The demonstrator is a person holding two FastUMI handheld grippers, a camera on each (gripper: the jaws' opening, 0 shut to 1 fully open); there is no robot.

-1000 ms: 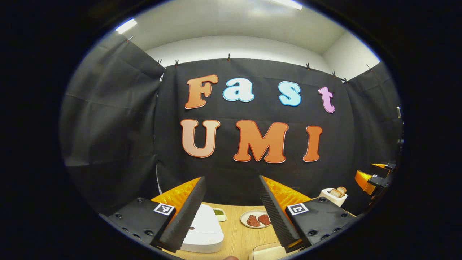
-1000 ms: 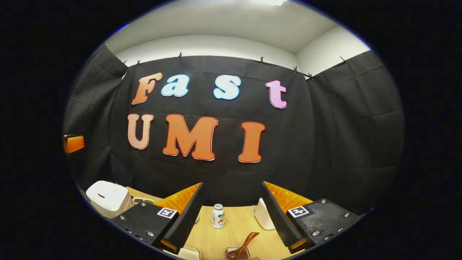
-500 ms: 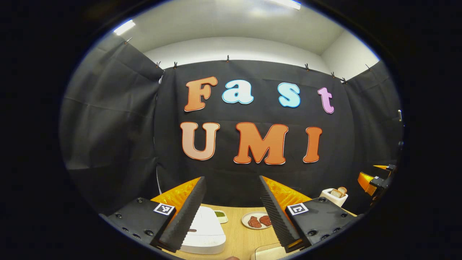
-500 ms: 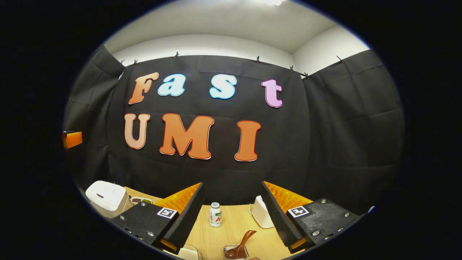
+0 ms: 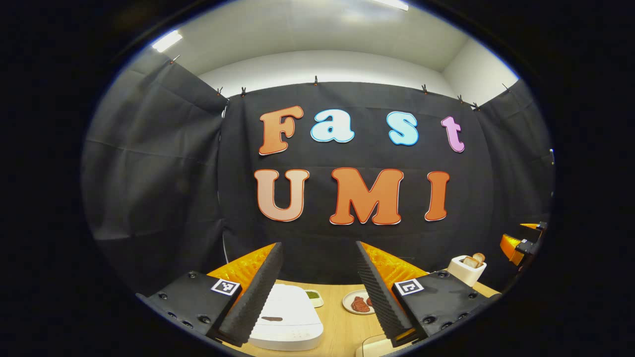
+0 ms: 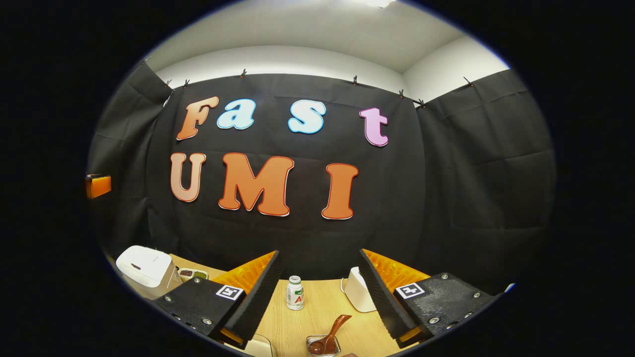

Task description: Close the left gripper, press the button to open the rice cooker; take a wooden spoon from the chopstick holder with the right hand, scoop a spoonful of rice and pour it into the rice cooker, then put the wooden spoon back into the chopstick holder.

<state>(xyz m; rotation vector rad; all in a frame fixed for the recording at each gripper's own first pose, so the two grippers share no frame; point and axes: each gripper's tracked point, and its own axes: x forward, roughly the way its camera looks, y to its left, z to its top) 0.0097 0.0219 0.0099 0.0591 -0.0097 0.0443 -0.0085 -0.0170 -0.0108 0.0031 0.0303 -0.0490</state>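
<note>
On the wooden desk (image 5: 340,327), the white rice cooker (image 5: 285,320) w/ lid down is sitting below my left tongs (image 5: 317,292), gaping wide. Right tongs (image 6: 320,297), wide too, are hovering over the brown wooden spoon (image 6: 331,334). Nothing done yet.

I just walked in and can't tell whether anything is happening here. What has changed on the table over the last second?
Little. The left tongs drifted, so the rice cooker slid toward the middle of their view and the plate partly behind a finger. The right tongs tipped slightly, showing more of the wooden spoon. Both tongs stayed open and empty; the cooker's lid stayed shut, and nothing was grasped.
</note>
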